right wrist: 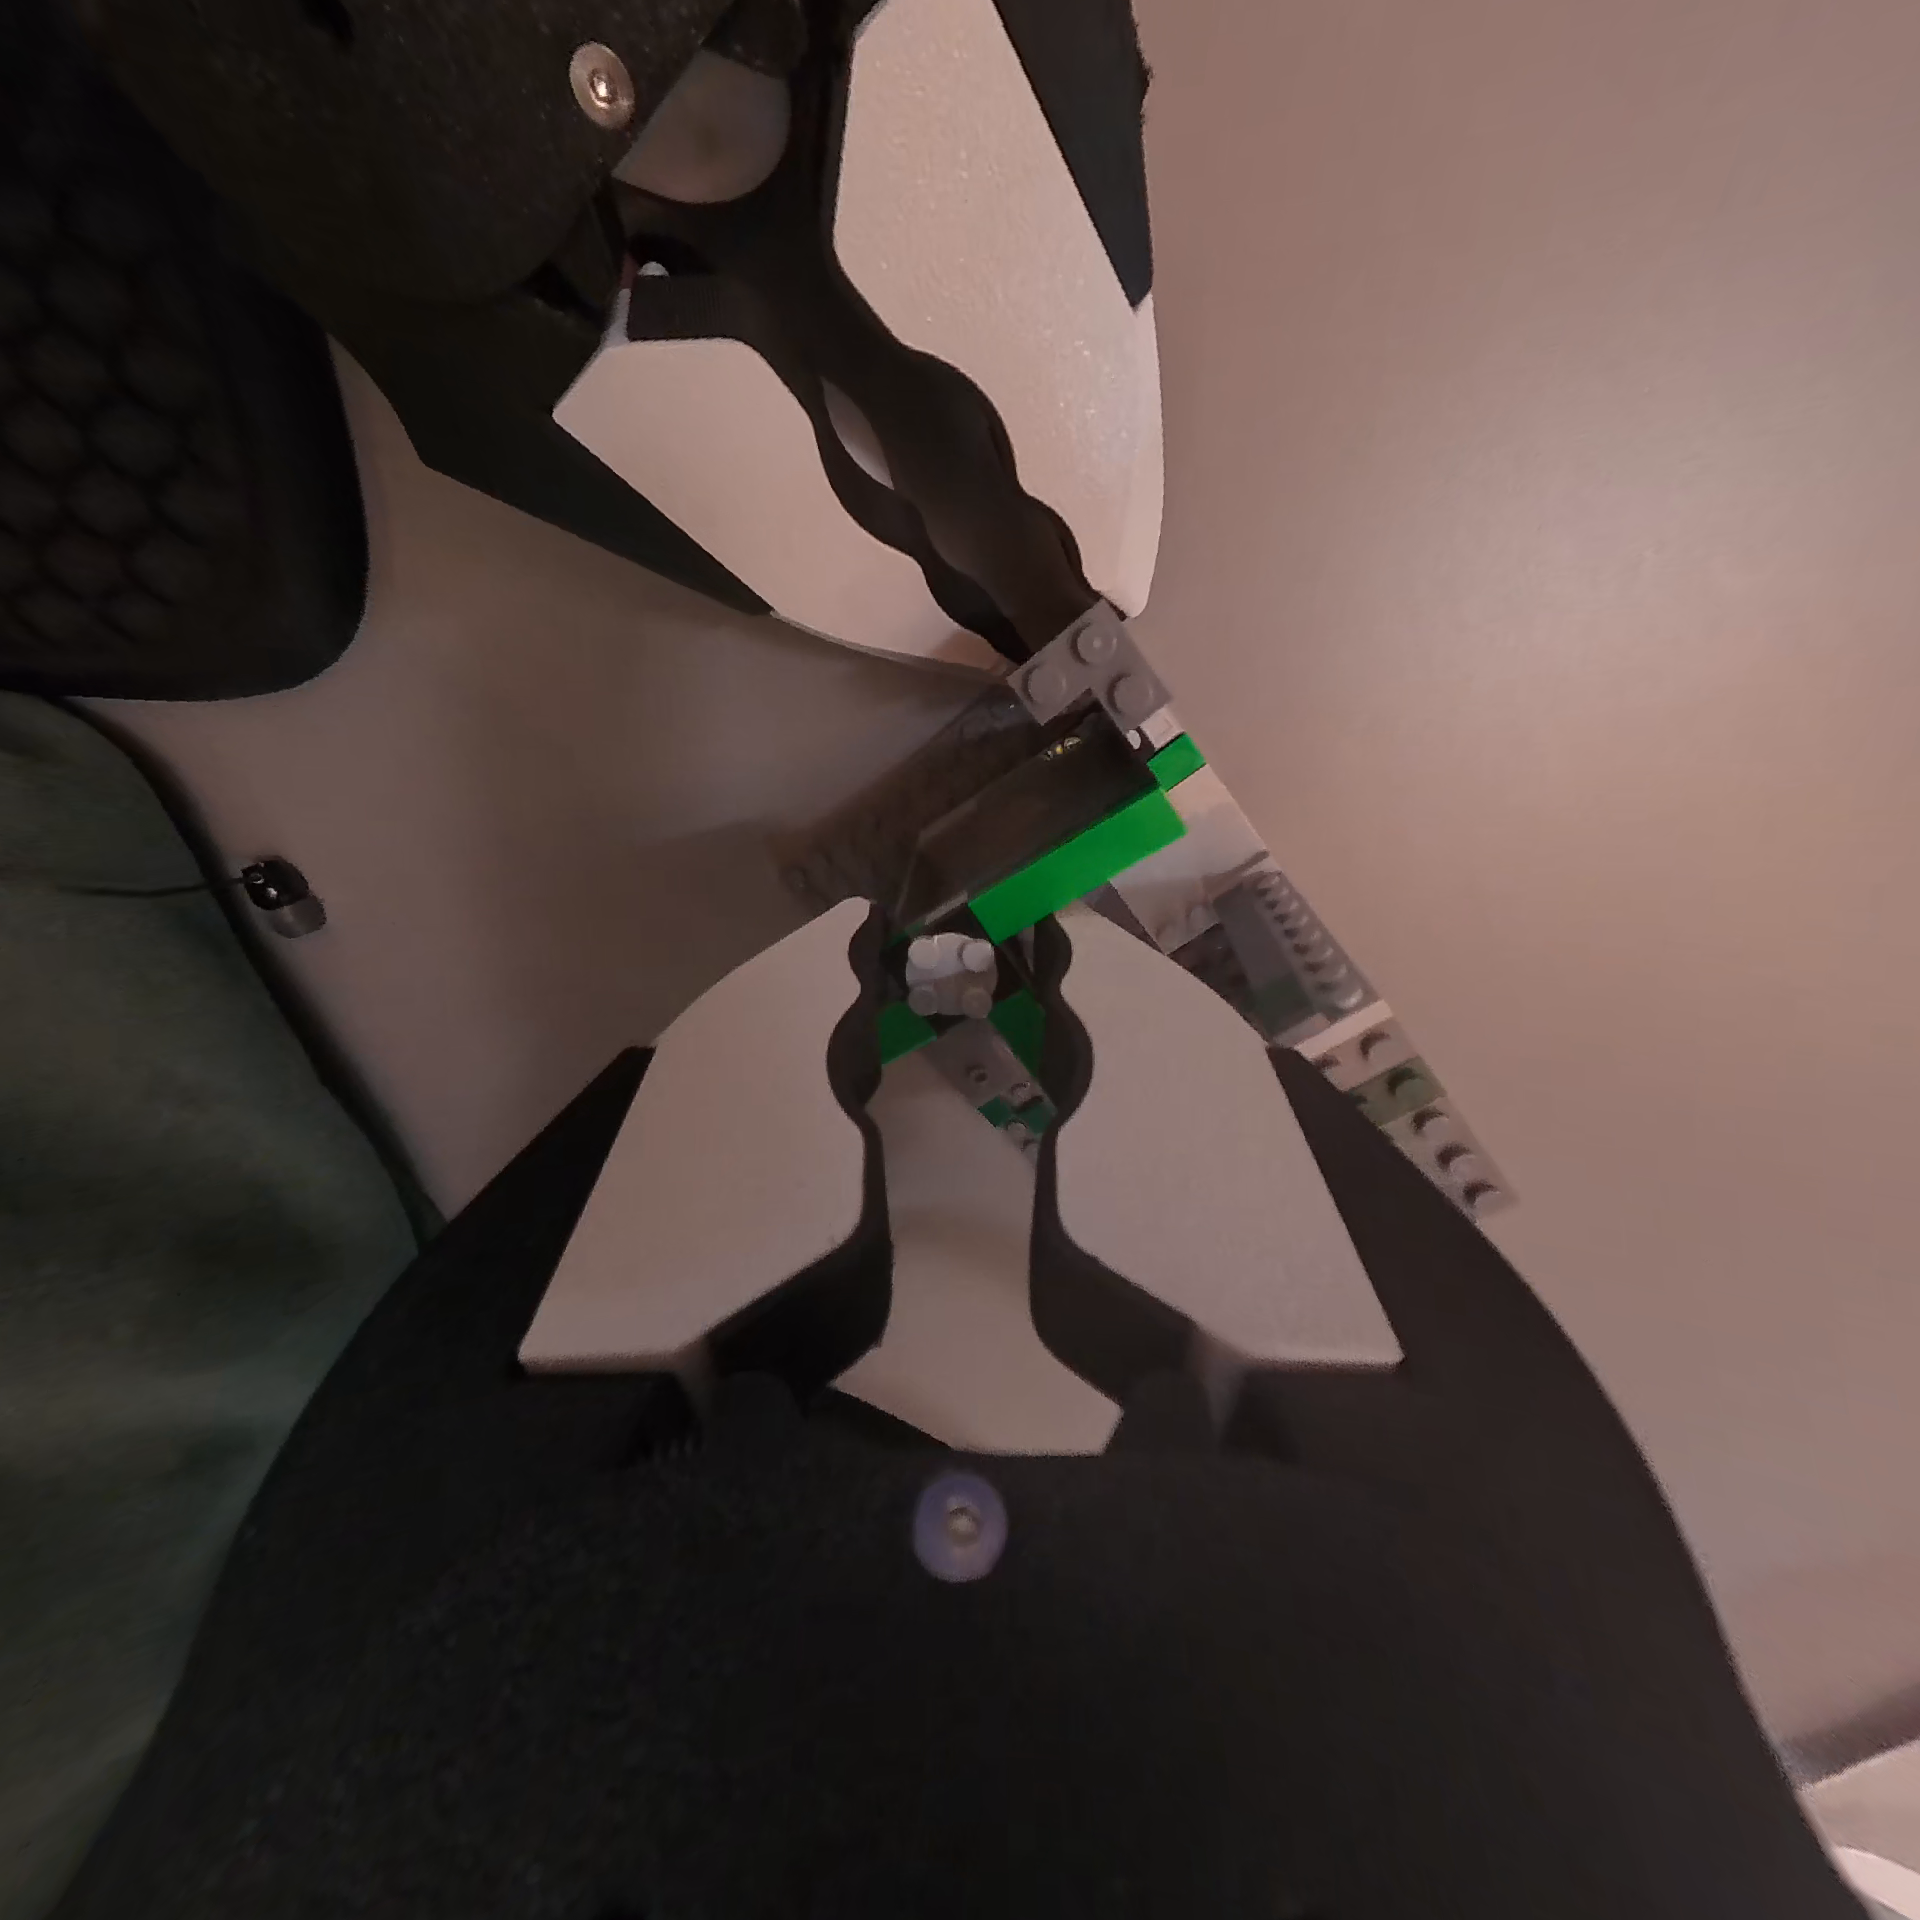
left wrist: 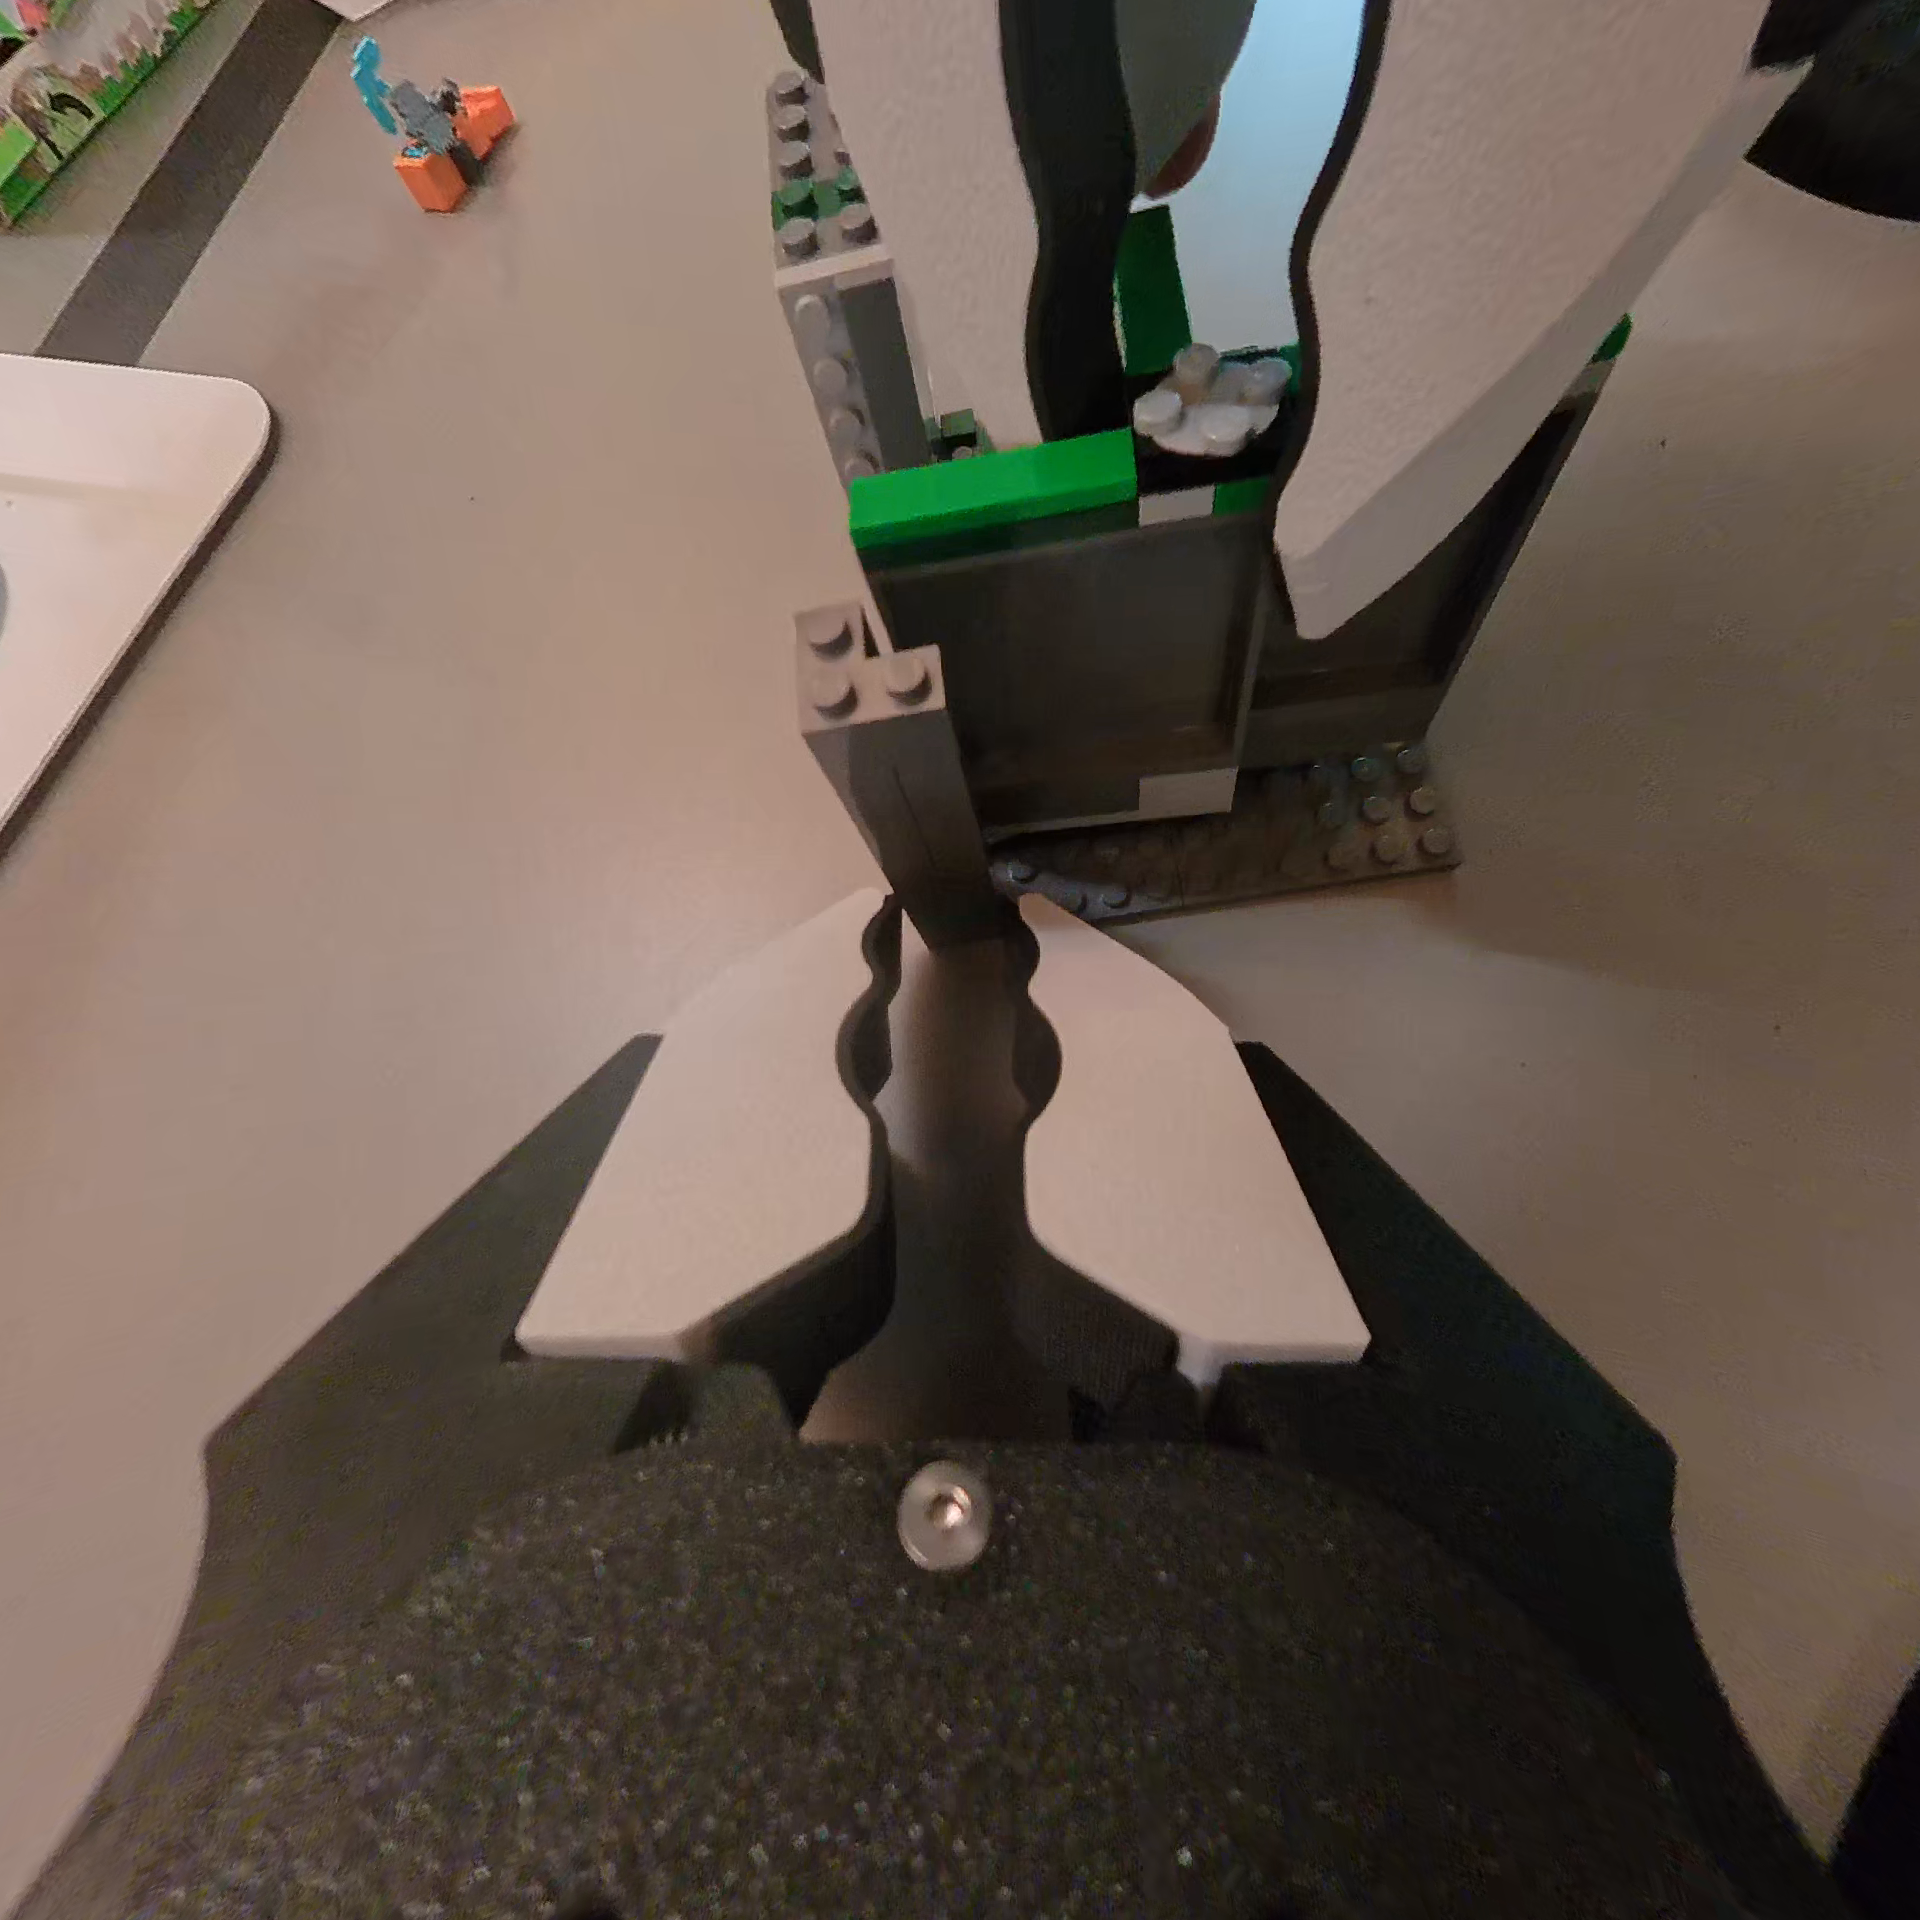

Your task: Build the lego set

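Tabletop (left wrist: 436,644), matte and pale grey-beige, spreads under both grippers. On it, straight ahead of the left gripper (left wrist: 951,920), stands the grey-and-green plastic brick building (left wrist: 1060,665): dark smooth wall panels rising from a studded dark grey baseplate (left wrist: 1371,821), capped by a glossy bright green smooth-topped bar (left wrist: 992,483).

The left gripper's pale, wavy-edged fingers are pressed in on the foot of a tall dark grey corner pillar (left wrist: 914,790), which carries an L of light grey studs at its top. The right gripper (left wrist: 1205,436) comes down from above onto the roof of the building; its two white fingers with black rippled inner pads straddle a small light grey round-studded piece (left wrist: 1210,400) sitting on a black square. From the right wrist view that same piece (right wrist: 948,971) lies between the fingertips of the right gripper (right wrist: 956,935); whether the pads actually touch it I cannot tell.

Far off to the left of the left gripper lie a small orange, grey and turquoise brick figure (left wrist: 442,140), a green printed box (left wrist: 73,104) and a white rounded-corner tray (left wrist: 114,520).
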Tool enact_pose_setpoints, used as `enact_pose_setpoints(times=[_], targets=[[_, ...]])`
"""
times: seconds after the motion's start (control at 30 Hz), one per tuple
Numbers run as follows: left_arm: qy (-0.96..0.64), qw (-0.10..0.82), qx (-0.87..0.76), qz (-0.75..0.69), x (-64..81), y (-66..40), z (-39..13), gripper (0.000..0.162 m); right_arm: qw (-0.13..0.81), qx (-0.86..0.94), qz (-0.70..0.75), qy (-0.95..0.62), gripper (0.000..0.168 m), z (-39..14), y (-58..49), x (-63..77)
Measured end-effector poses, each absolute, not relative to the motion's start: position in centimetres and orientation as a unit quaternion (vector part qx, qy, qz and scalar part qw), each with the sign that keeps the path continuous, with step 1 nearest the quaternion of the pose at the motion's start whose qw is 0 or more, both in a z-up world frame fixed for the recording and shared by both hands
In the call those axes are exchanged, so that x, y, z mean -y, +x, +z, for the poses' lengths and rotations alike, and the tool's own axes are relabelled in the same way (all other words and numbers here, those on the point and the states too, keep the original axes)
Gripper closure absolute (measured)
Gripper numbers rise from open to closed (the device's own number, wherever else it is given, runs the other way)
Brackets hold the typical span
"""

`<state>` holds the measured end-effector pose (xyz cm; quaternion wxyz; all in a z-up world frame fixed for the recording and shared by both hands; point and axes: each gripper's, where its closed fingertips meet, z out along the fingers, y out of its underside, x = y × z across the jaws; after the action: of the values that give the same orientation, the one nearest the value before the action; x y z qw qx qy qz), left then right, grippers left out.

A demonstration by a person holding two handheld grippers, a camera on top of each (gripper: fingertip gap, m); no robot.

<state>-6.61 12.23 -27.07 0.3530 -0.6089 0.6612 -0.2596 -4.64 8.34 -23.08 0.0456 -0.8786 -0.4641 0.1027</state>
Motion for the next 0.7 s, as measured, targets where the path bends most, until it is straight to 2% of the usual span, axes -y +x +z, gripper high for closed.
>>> enact_pose_setpoints(times=[0.7], targets=[[-0.605, 0.353, -0.666, -0.255, -12.13, -6.60, -27.19, 0.144, 0.009, 0.474, 0.089, -0.876, 0.142, -23.24, -4.51, -7.70]])
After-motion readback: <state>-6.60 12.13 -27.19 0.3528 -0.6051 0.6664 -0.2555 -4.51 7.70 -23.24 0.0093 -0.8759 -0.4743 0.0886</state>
